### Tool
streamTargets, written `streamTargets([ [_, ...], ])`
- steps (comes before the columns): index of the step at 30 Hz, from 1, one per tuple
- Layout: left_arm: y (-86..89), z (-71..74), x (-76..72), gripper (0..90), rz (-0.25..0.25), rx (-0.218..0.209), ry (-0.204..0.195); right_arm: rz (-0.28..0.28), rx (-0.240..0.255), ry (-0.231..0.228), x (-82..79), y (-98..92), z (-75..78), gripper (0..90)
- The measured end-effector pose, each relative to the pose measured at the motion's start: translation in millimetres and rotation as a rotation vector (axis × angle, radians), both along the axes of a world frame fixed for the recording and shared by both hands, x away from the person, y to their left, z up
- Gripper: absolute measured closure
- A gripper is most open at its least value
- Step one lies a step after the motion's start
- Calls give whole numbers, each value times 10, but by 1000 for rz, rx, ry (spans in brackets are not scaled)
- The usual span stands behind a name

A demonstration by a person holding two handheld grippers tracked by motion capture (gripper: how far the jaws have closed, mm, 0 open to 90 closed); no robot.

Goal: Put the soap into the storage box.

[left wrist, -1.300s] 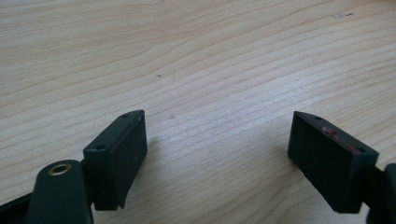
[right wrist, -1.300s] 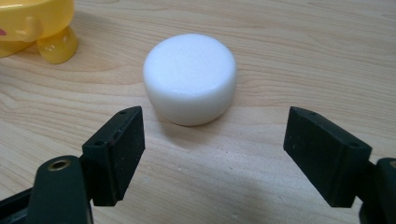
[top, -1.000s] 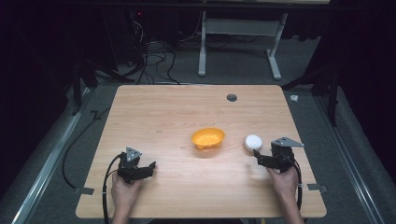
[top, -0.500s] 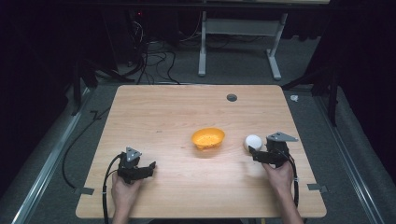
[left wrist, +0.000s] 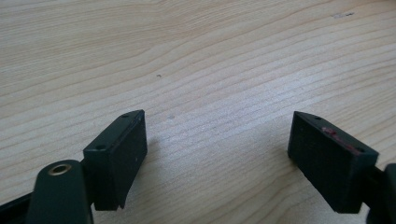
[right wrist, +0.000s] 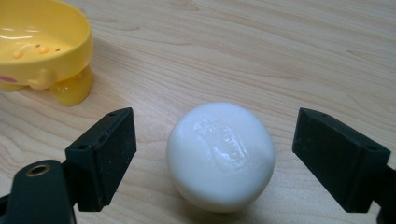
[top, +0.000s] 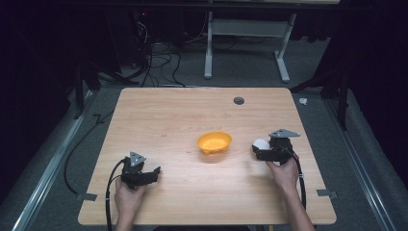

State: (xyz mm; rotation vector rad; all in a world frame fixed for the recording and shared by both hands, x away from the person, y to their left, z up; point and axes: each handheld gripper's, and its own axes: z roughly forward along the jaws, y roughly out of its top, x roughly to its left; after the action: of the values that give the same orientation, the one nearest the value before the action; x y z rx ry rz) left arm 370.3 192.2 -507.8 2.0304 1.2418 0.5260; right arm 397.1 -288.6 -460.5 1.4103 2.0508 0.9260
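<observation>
White soap (right wrist: 221, 156) between spread right tongs (right wrist: 215, 158), untouched.

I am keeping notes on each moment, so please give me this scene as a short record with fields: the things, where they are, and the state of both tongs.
surface: wooden table
white ball: white ball resting on the table, to the right of the bowl in the high view
bowl: yellow bowl near the table's middle, upright, nothing visible inside
right tongs: right tongs around the ball, jaws just been opening, pads apart from it on both sides
left tongs: left tongs open over bare wood, nothing between the jaws
contact: ball not gripped
</observation>
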Motion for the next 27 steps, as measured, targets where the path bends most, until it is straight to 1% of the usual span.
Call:
streamTargets([
  [4,0,0,0,203,0,0,0,-5,16,13,43,-11,-45,128],
  [11,0,-1,0,204,0,-1,-1,-14,19,31,110,-19,-127,128],
  [18,0,-1,0,204,0,-1,-1,-22,11,63,160,-7,-227,130],
  [23,0,-1,0,203,0,-1,-1,-22,-7,62,169,16,-246,138],
  [27,0,-1,0,203,0,-1,-1,-25,-15,69,178,19,-268,146],
])
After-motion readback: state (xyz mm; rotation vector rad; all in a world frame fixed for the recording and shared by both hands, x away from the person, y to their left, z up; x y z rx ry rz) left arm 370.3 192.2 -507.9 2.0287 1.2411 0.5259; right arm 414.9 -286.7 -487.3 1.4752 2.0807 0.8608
